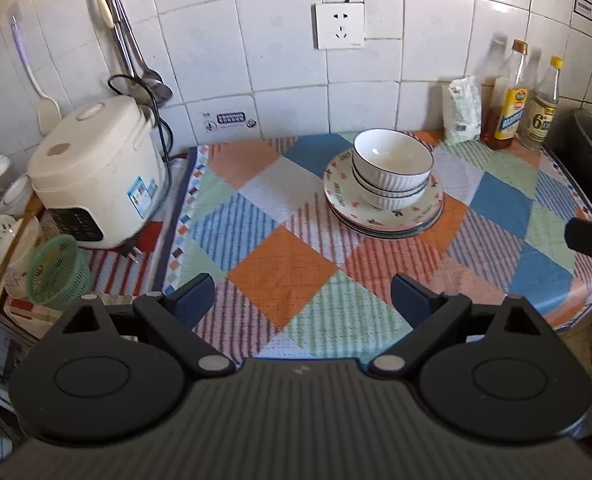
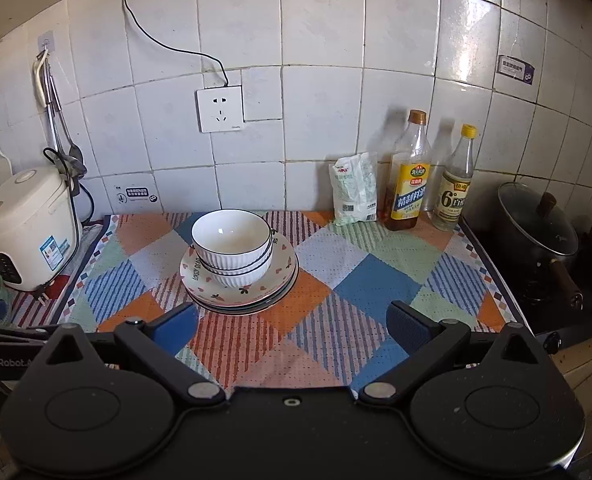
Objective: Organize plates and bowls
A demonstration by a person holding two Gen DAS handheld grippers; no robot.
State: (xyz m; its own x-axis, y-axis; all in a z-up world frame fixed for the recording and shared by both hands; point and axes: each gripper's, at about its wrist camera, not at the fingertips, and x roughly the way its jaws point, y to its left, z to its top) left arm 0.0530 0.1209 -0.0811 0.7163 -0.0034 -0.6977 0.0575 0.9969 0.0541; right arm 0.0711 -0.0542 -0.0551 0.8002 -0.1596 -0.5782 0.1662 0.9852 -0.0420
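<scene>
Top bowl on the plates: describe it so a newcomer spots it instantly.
On the patchwork checkered cloth below the white wall socket sits a stack of floral plates. The white ribbed bowl with a dark rim nests uppermost in the bowls there, empty.

My left wrist view looks from the desk's [image 1: 279, 280] near edge toward the tiled wall, angled slightly right; my right wrist view faces it squarely. Both share the stacked bowls [image 1: 392, 168] and bottles, well ahead.
</scene>
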